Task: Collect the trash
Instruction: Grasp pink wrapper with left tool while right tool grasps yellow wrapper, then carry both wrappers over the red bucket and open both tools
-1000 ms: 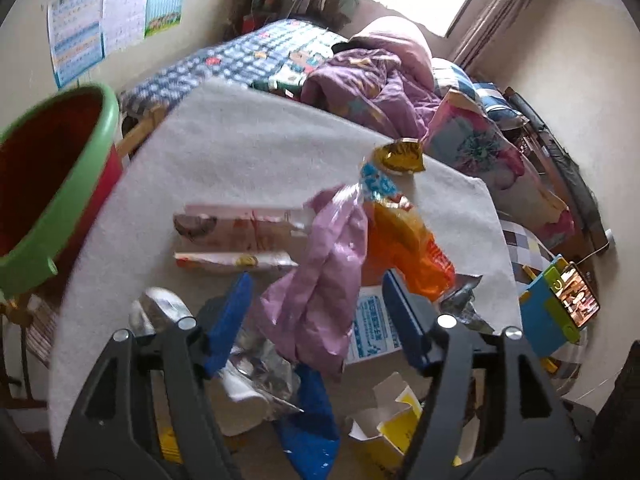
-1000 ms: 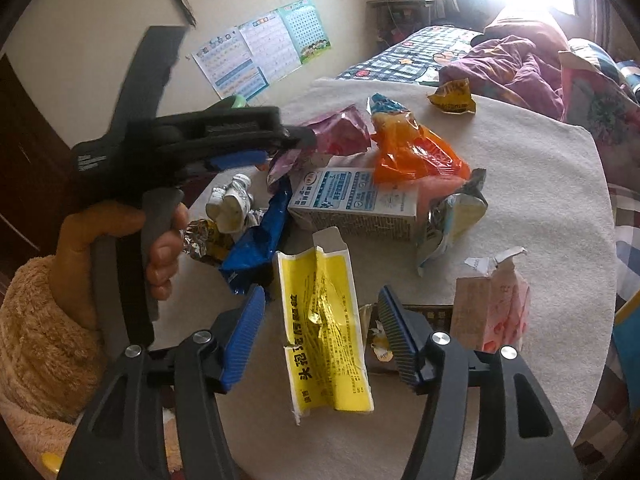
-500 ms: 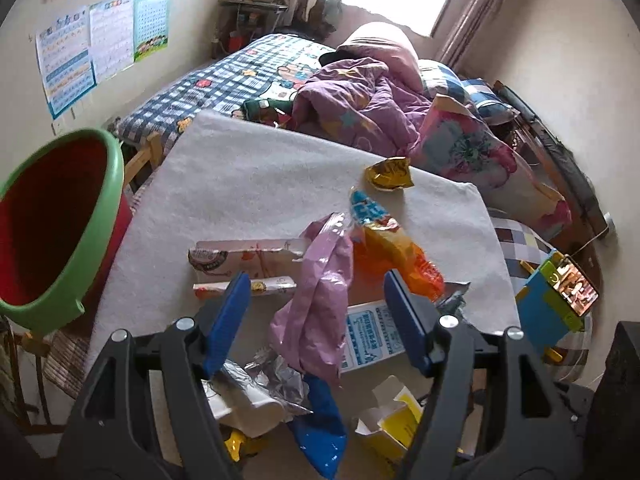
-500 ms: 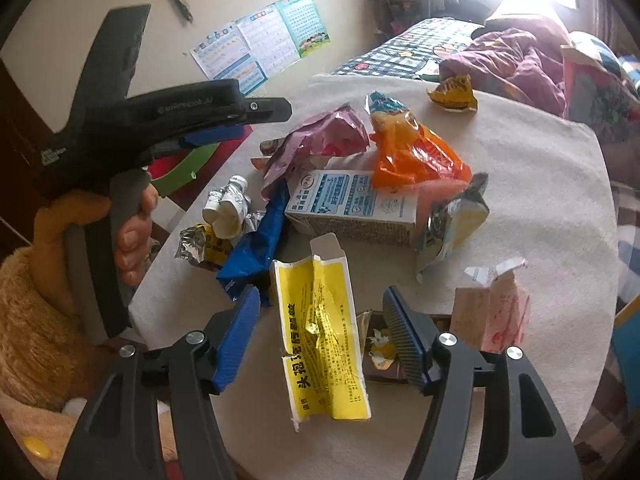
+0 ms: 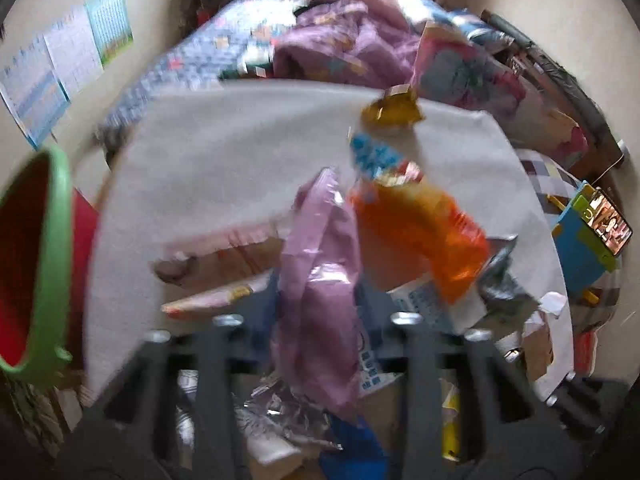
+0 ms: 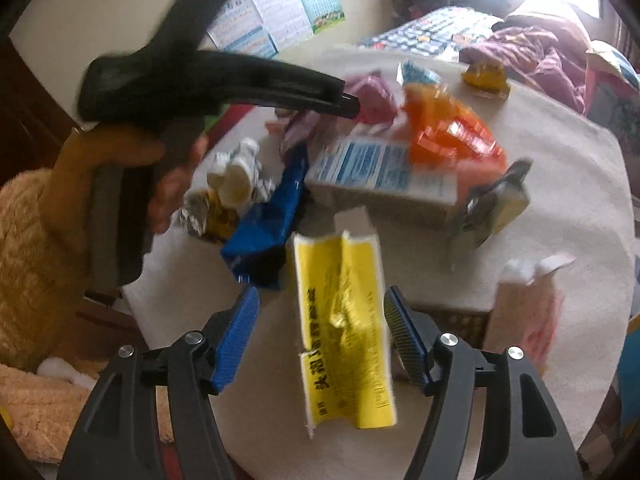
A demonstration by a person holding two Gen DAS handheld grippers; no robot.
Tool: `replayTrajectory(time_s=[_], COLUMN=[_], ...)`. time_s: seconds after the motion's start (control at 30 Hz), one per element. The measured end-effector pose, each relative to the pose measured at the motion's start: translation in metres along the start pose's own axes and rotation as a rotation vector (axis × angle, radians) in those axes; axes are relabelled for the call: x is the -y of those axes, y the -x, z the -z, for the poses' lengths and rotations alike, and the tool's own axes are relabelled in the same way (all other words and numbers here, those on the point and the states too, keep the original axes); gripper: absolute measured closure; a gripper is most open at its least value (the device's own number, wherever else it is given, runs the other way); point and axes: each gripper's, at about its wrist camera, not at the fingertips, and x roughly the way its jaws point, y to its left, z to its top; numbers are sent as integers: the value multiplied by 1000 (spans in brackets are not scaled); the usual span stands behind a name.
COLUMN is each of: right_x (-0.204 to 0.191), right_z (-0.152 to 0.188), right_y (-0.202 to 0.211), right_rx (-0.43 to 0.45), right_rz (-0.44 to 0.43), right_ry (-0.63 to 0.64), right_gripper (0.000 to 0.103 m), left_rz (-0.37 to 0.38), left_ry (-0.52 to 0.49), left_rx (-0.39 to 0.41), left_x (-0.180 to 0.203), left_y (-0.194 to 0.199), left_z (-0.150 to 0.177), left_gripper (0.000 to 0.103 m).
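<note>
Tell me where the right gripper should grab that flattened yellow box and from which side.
Take the yellow box across its narrow width, near the middle, coming down from above. It lies flat and lengthwise between the right gripper's open fingers, so its long edges already face the pads. The crushed carton should pinch easily.

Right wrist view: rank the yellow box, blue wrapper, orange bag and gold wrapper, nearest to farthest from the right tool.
1. Yellow box, between the right tool's open fingers.
2. Blue wrapper, just beyond, left.
3. Orange bag, mid-table.
4. Gold wrapper, far edge.
</note>
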Motion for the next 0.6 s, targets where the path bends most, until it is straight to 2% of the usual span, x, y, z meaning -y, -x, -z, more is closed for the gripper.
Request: replayTrajectory(time_s=[0.07, 0.13, 0.17, 0.2, 0.23, 0.27, 0.43, 0.6], right_x=[-1, -1, -3, -5, -6, -7, -22, -34], right_z=[3, 4, 4, 2, 1, 0, -13, -37], right_y=[-6, -8, -9, -11, -11, -9, 21, 48], right_rx=[-15, -21, -23, -31, -26, -15, 91, 239], right_rz=[23, 36, 56, 79, 82, 87, 99, 103], right_ry=[-13, -19, -14, -4, -3, -6, -12, -70], right_gripper=[38, 42, 56, 64, 65, 73, 74, 74], left_rz=[29, 42, 45, 51, 60, 65, 74, 58], left_ry=[17, 12, 14, 18, 24, 28, 44, 89], left_rx=[19, 58, 78, 100, 131, 155, 279, 332], left_x=[-2, -1, -2, -3, -4, -6, -21, -51], left_y=[1, 11, 18, 25, 35, 43, 86, 108], left_z=[3, 4, 5, 5, 5, 5, 6, 12], left_gripper=[74, 75, 75, 75, 75, 75, 75, 75])
